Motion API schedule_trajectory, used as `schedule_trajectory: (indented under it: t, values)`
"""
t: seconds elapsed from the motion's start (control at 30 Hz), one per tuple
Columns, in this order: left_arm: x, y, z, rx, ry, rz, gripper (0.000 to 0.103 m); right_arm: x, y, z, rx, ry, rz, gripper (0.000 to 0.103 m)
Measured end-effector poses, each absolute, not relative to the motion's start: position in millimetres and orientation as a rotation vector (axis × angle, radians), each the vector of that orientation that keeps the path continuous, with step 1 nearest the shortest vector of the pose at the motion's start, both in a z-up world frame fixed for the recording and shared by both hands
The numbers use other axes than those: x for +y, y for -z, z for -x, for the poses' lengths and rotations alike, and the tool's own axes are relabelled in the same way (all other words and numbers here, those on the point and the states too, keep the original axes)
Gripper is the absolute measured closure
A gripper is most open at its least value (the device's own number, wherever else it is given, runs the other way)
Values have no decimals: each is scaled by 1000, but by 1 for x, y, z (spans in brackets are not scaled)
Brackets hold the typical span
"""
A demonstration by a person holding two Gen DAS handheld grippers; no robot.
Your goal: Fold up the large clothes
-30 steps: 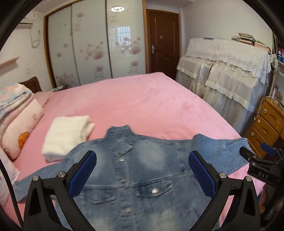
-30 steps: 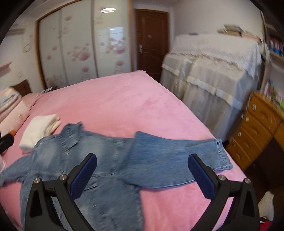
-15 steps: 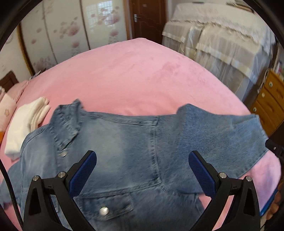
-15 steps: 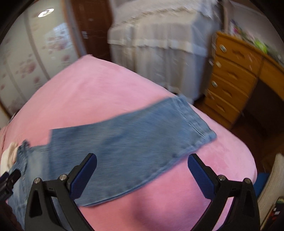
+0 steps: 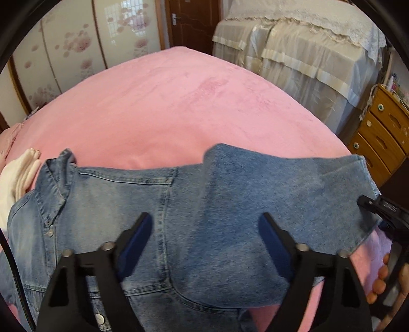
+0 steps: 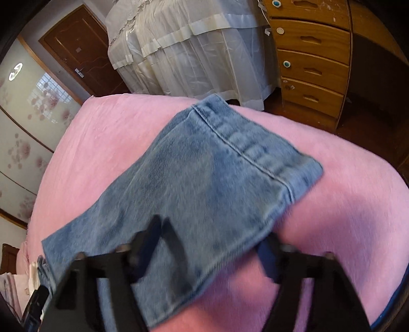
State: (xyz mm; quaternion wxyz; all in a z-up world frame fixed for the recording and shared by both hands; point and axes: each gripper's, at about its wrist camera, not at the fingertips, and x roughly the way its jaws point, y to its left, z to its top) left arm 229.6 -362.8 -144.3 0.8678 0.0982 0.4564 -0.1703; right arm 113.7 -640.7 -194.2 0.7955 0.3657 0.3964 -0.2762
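Denim jacket [image 5: 179, 204]: spread flat on the pink bed [image 5: 179, 102], collar at left, one sleeve [image 6: 204, 178] laid out to the right.
Change: both tongs are lowered from above the bed onto the denim; folding is judged about to begin.
Left gripper [image 5: 204, 242]: jaws closing over the sleeve's shoulder end, denim between, not yet pinched.
Right gripper [image 6: 212, 245]: jaws closing across the sleeve near the cuff; contact is blurred.
Hidden: the jacket's near hem is cut off.

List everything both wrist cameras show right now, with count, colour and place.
denim jacket: one, blue, flat on bed, near edge
sleeve: one, blue, stretched toward drawers
bedspread: one, pink
folded cloth: one, white, by jacket collar
covered furniture: one, cream drape, beyond bed
drawers: one unit, wooden, beside bed
door: one, brown
left gripper: closing, over sleeve's shoulder end
right gripper: closing, astride sleeve
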Motion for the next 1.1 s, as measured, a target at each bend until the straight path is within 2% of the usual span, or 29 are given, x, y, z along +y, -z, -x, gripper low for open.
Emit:
schedule_trajectory:
  t: [0.03,0.13,0.43,0.6,0.67,0.73,0.77,0.87,1.1]
  values:
    - [-363,144,-229,962,366,-205,30,-640,193,-117,850,596,-768,85]
    - [-360,138,-224,955,371,-208,32,-627,174,-120,813,605,-676,94]
    - [-288,111,-216,957,291,-186,33,-491,63,-134,583,306,-329,95]
    - [-201,102,-211,959,228,-84,33,-370,58,-149,595,63,-136,94]
    - [-164,108,-210,976,214,-37,33,-323,85,-157,677,-8,-67,84]
    - [-136,122,-208,1017,220,3,33,-290,121,-158,784,-69,-11,35]
    - [-123,132,-207,1049,231,34,33,-278,137,-157,828,-78,23,30]
    - [-100,159,-204,1136,309,118,33,-252,170,-133,897,-80,90,30]
    - [-109,193,-202,1198,522,294,35,-288,177,-72,885,-35,-64,30]
